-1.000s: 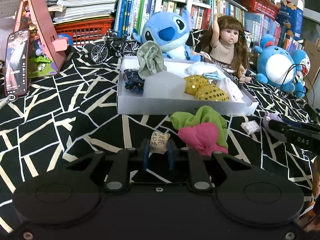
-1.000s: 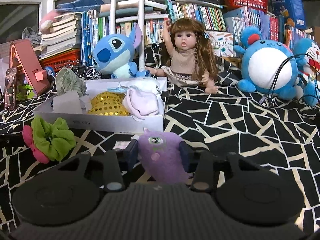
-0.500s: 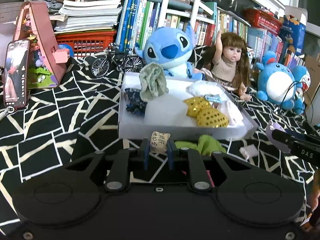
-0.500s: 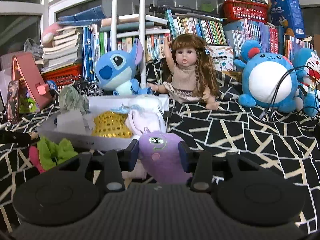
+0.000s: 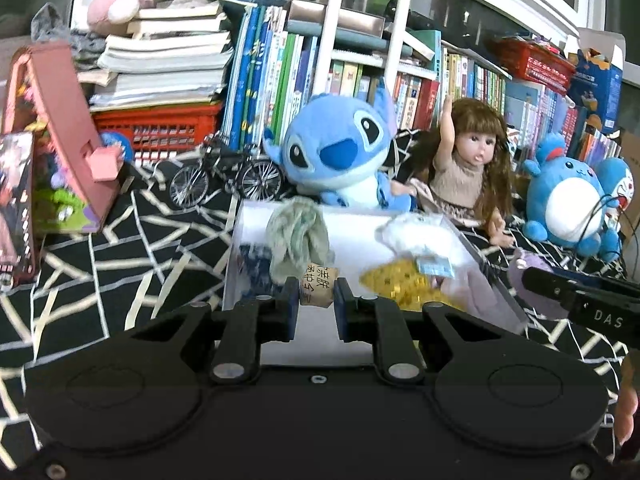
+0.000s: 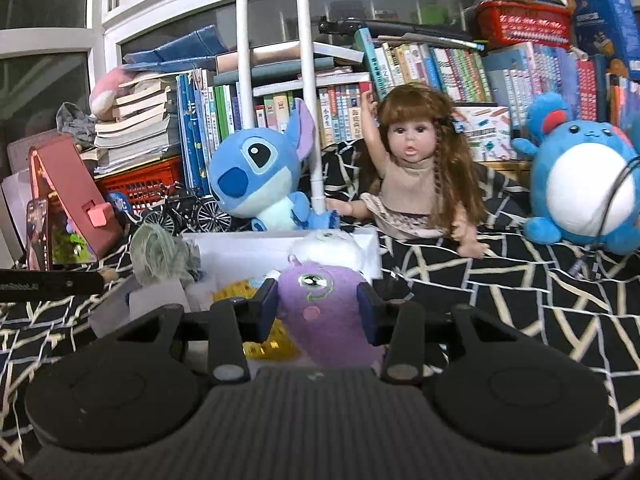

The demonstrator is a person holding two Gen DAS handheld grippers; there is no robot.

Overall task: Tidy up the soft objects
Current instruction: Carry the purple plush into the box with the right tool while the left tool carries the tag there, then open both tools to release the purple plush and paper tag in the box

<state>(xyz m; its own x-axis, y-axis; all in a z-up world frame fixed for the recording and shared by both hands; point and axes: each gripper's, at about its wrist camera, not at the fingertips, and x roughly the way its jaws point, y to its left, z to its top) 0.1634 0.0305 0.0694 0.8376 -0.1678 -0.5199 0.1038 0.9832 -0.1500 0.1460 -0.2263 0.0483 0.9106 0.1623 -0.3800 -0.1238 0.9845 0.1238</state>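
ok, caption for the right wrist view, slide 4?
Right tool shut on a purple plush toy, held above the white box of soft items.

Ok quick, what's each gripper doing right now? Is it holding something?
Left gripper: closed on a small tan tag with writing.
Right gripper: closed on a purple plush toy.

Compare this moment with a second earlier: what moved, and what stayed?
Both tools rose and advanced toward the white cardboard tray; the green and pink scrunchies dropped from view. The left tool still pinches the small tan printed label; the right tool still holds the purple plush toy.
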